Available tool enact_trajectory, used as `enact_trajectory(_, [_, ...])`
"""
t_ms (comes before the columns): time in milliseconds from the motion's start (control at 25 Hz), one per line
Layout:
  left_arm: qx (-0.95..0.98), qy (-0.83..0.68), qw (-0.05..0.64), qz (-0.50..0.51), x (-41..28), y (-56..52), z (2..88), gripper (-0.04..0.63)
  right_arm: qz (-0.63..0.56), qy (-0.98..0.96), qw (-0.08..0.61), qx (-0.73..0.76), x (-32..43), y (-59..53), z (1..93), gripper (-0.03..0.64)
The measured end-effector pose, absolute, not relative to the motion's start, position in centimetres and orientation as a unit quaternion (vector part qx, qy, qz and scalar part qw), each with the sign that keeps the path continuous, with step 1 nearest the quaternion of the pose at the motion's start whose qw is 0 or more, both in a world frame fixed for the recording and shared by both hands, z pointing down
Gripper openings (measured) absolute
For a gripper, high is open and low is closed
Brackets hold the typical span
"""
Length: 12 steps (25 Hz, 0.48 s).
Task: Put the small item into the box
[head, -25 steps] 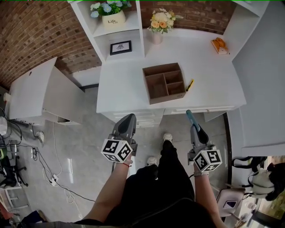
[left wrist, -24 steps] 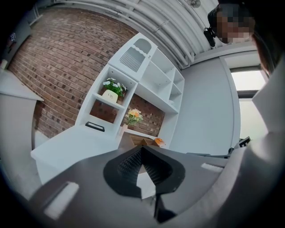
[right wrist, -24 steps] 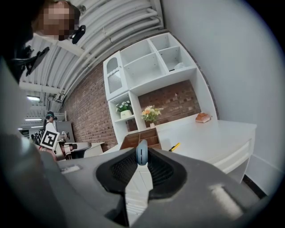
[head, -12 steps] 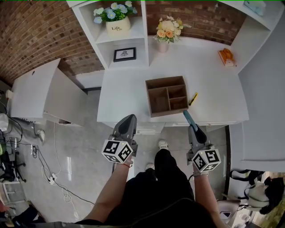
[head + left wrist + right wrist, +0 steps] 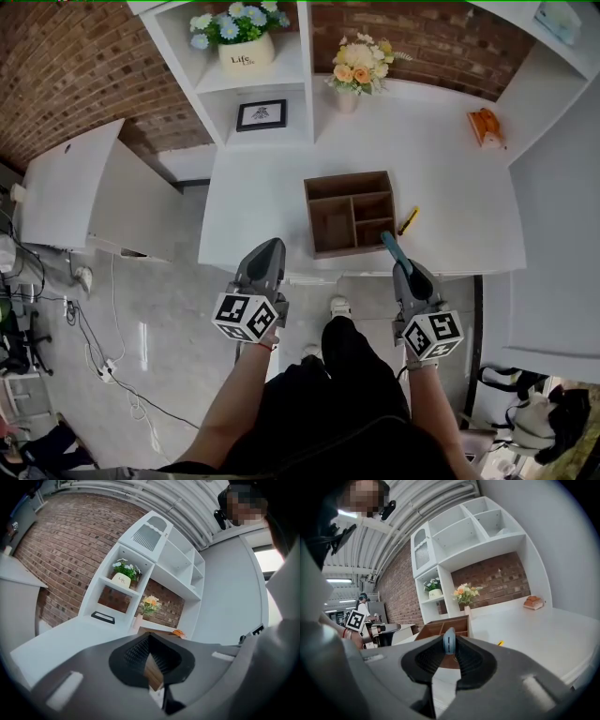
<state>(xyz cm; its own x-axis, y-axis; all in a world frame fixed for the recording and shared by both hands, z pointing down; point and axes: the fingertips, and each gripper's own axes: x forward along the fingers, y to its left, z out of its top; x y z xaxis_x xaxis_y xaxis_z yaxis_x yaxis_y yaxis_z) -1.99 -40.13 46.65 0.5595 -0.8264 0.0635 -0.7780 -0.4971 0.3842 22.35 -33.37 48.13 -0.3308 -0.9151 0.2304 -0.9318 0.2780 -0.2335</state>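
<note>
Small item (image 5: 391, 245): a slim blue piece, clamped between the jaws of the right gripper (image 5: 449, 658) with its tip projecting past them. In the head view it sits over the front edge of the white desk (image 5: 262, 187), near the box's near right corner but not yet above it.

Box (image 5: 350, 212): brown, open-topped, divided into compartments, standing on the desk. No compartment shows any contents.

Left gripper (image 5: 151, 656): jaws brought together at the tips, holding nothing; held off the desk edge, left of the box.

Status: pick-up appears complete; placement not done. Remaining steps, as judged: carry the item over a compartment, lower it, release.

A yellow item (image 5: 408, 221) lies on the desk just right of the box, untouched
</note>
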Motion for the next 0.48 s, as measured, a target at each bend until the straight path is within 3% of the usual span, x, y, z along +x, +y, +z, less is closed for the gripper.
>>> enact_trajectory(480, [0.852,-0.481,0.196,-0.068,-1.5,-42.6,47.4,0.002,0.183,-0.814,0.082,0.546,22.4,-36.0,50.1,0.064])
